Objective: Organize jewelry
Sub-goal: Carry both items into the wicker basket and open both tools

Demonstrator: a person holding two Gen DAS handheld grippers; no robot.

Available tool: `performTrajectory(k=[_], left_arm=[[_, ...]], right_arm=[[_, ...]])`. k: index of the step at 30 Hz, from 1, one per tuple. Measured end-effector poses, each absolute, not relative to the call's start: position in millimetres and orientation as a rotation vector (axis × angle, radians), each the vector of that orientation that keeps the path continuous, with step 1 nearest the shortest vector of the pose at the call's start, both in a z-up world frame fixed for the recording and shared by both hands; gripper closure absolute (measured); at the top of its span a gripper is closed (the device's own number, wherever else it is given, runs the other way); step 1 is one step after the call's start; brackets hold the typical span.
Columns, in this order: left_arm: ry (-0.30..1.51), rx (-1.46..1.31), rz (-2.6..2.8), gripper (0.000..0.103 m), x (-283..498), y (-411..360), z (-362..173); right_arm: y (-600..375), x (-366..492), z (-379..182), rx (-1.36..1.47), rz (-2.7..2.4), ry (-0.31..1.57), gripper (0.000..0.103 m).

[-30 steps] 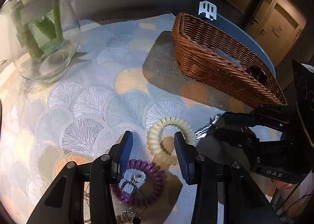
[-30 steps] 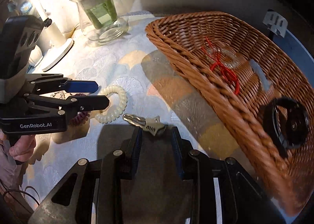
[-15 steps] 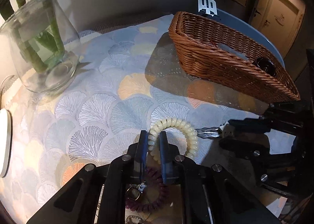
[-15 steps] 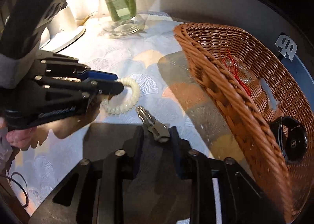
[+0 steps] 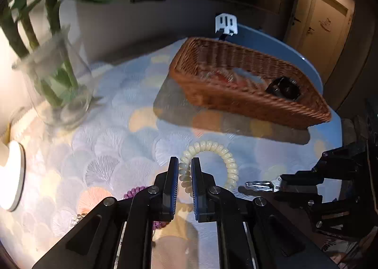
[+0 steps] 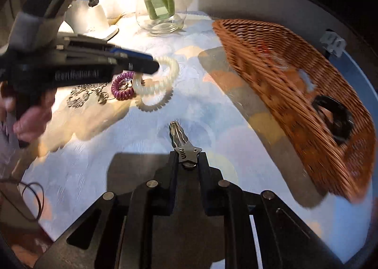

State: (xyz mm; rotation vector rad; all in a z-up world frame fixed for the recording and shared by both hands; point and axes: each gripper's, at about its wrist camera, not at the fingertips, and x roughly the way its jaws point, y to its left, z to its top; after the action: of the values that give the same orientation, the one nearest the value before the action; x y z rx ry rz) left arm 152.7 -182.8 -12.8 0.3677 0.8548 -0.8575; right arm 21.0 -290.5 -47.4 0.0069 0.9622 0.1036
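Observation:
My left gripper (image 5: 184, 162) is shut on a cream coil bracelet (image 5: 226, 158), which hangs just off the patterned cloth and casts a shadow below it. The right wrist view shows the same bracelet (image 6: 165, 80) in the left gripper (image 6: 151, 66). My right gripper (image 6: 187, 158) is shut on the star end of a silver hair clip (image 6: 179, 136), whose tip points forward above the cloth. A wicker basket (image 5: 236, 101) stands beyond both, holding a black watch (image 5: 284, 88) and something red. A purple coil bracelet (image 6: 122, 86) lies on the cloth beside silver chain jewelry (image 6: 80, 96).
A glass vase (image 5: 59, 85) with green stems stands at the back left, next to a white lamp base (image 5: 11, 174). The blue table edge (image 5: 307, 66) curves behind the basket. A person's hand (image 6: 30, 118) holds the left gripper. A thin black cord (image 6: 30, 198) lies near the left.
The left jaws closed on the cream coil bracelet and lifted it. The right jaws closed on the hair clip and raised it off the cloth. Both grippers have drawn back from the basket.

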Motion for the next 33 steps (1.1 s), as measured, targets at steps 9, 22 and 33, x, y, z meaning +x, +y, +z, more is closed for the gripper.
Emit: performTrajectory(k=[9, 22, 33], left_arm=[[0.716, 0.369, -0.93, 0.093, 126, -228, 50], [0.77, 0.327, -0.986, 0.093, 150, -319, 42], [0.85, 0.291, -0.968, 0.093, 171, -349, 11]], right_arm=[[-362, -15, 24, 0.102, -0.037, 0.816, 0.085], [-488, 31, 32, 0.296, -0.263, 0.812, 0.085], [-521, 71, -3, 0.407, -0.26, 0.87, 0.085]])
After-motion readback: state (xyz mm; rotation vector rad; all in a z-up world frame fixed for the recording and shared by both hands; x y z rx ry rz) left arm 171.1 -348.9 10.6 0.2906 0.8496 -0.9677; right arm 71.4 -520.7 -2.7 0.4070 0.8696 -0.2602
